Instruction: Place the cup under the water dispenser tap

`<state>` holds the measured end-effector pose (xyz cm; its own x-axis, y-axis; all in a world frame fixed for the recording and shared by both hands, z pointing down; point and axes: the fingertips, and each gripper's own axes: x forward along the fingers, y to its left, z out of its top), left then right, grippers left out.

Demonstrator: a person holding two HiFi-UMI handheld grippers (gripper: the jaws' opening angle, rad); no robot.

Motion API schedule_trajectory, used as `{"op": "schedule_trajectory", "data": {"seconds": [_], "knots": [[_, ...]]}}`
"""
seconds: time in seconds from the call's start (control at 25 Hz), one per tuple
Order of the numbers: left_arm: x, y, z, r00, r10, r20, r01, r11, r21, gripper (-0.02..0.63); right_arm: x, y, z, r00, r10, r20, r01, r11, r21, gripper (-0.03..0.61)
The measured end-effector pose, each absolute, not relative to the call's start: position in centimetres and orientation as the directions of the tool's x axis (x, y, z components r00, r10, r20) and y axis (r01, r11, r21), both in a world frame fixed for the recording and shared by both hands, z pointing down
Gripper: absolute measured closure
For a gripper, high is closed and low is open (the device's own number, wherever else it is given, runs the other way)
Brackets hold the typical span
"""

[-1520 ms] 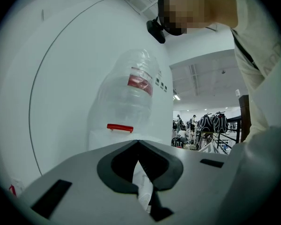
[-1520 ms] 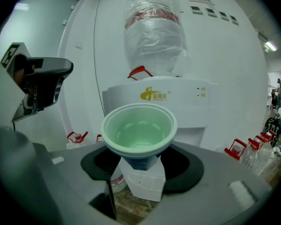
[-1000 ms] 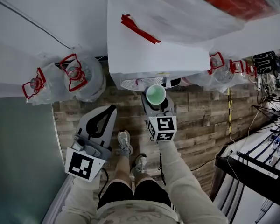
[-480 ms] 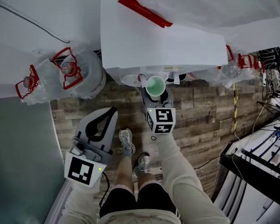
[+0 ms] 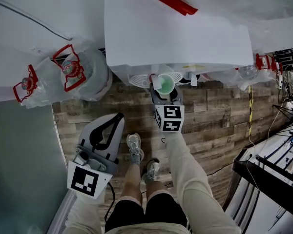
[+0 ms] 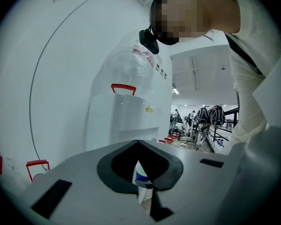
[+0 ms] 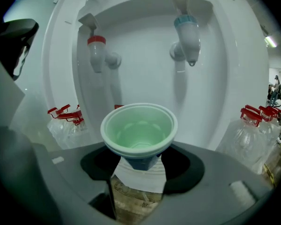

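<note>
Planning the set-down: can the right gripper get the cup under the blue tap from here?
Probably yes: the right gripper holds the cup facing the open recess; nothing blocks the blue tap.

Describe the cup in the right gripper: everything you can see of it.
The cup is small, tapered and plastic-looking: pale green inside, white rolled rim, blue outer wall. It is empty and upright. The right gripper holds it, fingers closed on its lower wall from both sides. It sits in the air before the dispenser's recess, lower than the red tap and the blue tap and sideways between them. Nothing else touches it.
</note>
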<state>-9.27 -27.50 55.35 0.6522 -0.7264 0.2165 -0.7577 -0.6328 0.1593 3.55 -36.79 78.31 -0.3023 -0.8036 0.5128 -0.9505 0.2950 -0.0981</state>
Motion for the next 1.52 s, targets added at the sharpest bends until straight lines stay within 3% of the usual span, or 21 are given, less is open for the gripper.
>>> {"op": "schedule_trajectory", "data": {"seconds": [1.2,1.52], "knots": [[-10.3,-27.3,57.7,0.641,-0.726,0.248,-0.767,-0.615,0.181,0.608,3.8,-37.9,82.6,-0.297,-0.745,0.597,-0.950,0.293,-0.108,0.295],[-10.3,-26.4,57.4,0.643,-0.725,0.248,-0.765,-0.617,0.182,0.609,3.8,-37.3,82.0,-0.311,-0.738,0.599,-0.945,0.308,-0.111,0.243]]}}
